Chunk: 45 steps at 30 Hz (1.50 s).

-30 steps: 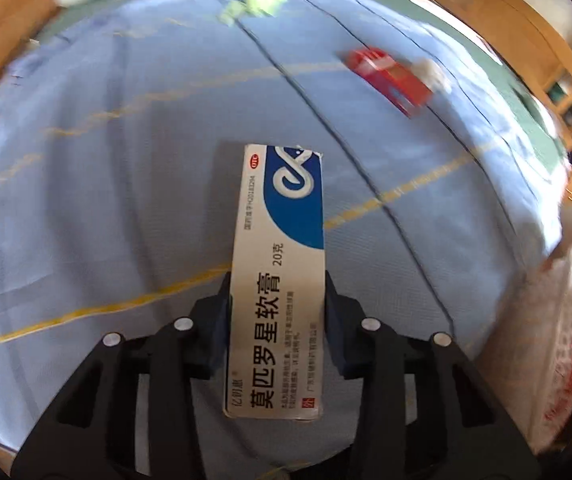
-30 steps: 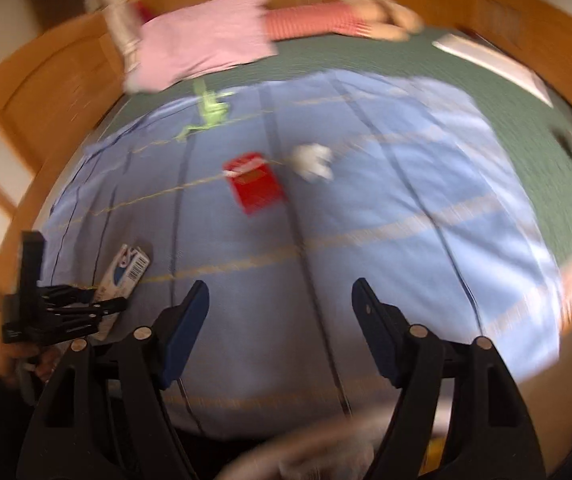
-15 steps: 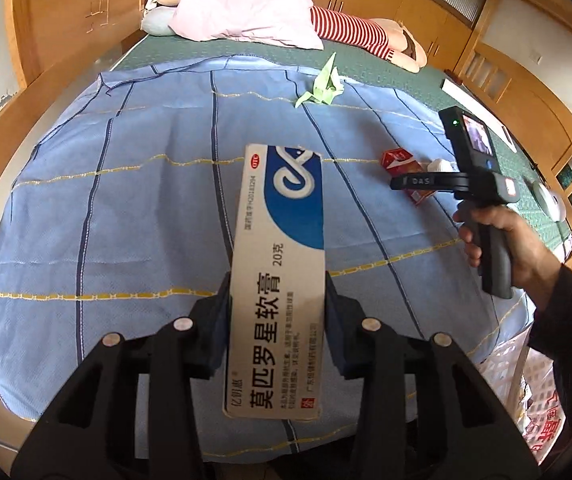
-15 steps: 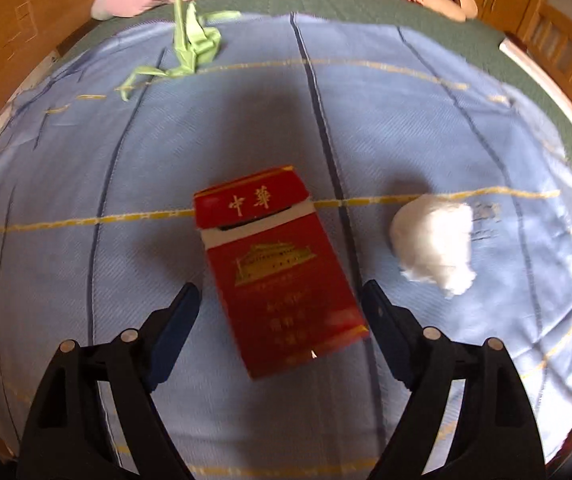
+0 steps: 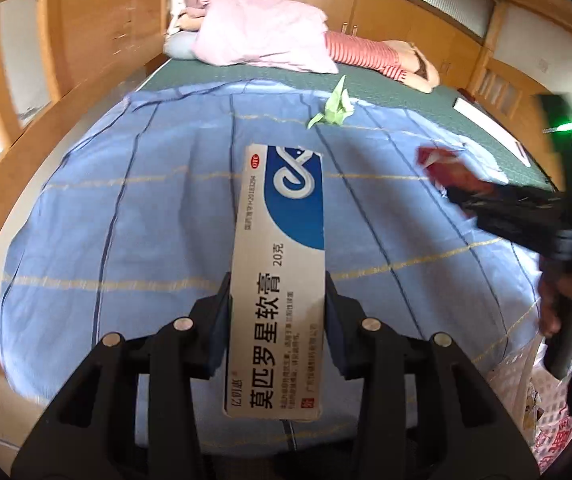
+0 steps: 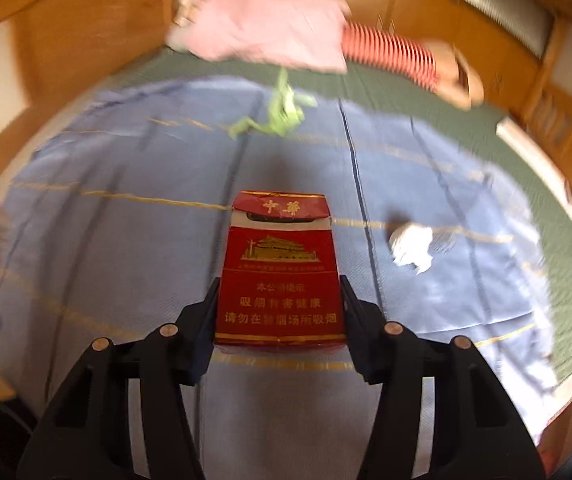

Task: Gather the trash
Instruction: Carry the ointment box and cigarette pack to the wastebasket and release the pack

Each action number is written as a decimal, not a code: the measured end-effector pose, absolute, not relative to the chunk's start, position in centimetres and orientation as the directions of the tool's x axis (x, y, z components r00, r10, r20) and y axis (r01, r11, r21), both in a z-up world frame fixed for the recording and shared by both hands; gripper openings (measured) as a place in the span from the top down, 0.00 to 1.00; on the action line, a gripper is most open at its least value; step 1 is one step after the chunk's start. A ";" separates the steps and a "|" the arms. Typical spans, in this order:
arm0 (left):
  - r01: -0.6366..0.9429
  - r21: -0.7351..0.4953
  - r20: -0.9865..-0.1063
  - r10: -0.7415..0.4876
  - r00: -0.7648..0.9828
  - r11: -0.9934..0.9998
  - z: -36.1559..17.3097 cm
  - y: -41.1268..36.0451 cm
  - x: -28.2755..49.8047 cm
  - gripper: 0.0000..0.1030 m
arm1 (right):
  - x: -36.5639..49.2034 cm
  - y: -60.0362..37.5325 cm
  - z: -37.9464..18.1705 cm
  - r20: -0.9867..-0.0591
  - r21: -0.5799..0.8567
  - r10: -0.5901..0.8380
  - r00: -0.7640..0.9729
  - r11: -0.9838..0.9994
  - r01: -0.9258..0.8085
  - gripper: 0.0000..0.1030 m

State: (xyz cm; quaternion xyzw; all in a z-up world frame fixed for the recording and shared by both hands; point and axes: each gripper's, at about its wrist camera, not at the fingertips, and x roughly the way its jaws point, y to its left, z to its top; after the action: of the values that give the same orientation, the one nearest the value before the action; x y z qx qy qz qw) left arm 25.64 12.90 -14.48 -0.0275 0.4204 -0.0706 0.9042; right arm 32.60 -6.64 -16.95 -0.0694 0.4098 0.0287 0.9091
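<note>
Since the earlier frame the right gripper (image 6: pixel 280 312) has reached the red cigarette pack (image 6: pixel 280 272); its jaws have just been closing and now press the pack's two sides, off the blue sheet (image 6: pixel 126 240). Left gripper (image 5: pixel 278 320) clamps the white-and-blue ointment box (image 5: pixel 278 280) lengthwise, lifted above the bed. Crumpled white tissue (image 6: pixel 411 246) lies on the sheet toward the bed's right edge; green paper crane (image 6: pixel 282 114) sits at the sheet's far edge.

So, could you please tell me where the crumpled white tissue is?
In the right wrist view, the crumpled white tissue lies on the blue sheet, right of the red cigarette pack and apart from it.
</note>
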 end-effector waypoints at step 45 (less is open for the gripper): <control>0.097 -0.002 -0.525 -0.084 0.847 0.995 -1.2 4.1 9.1 0.60 | 10.5 -10.8 -7.3 -0.530 0.051 0.089 0.843 0.996 -0.073 0.47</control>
State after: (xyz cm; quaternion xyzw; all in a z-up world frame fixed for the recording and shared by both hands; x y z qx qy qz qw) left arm 9.12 4.07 -1.24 0.0122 0.2725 -0.0471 0.9609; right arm 10.47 -10.76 -7.31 0.0146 0.2765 0.0424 0.9600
